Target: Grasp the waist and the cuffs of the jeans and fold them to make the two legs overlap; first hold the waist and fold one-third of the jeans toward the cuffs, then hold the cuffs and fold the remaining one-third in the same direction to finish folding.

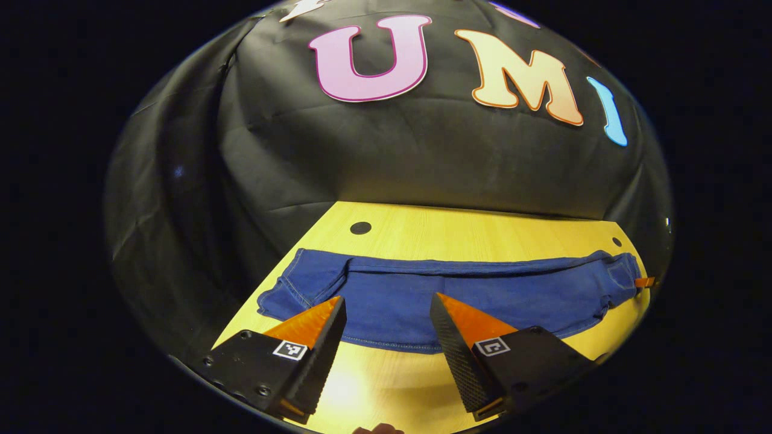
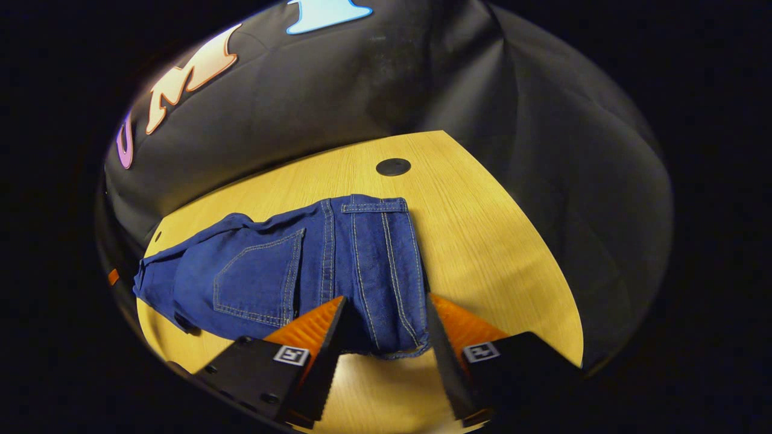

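Blue jeans [image 1: 458, 295] lie flat on the yellow wooden table [image 1: 458, 232] as one long band running left to right. In the left gripper view my left gripper [image 1: 387, 301] is open, its tips hovering over the near edge of the denim left of the middle, holding nothing. In the right gripper view the jeans [image 2: 265, 277] show a back pocket [image 2: 256, 280] and stitched seams at the waist end. My right gripper [image 2: 385, 301] stands open there, and the near corner of that end lies between its fingers without being pressed.
A round black hole [image 1: 360, 228] sits in the tabletop behind the jeans and also appears in the right gripper view as a black hole [image 2: 393, 167]. Black cloth walls close off the back and both sides. Bare wood [image 2: 482, 241] lies to the right of the waist end.
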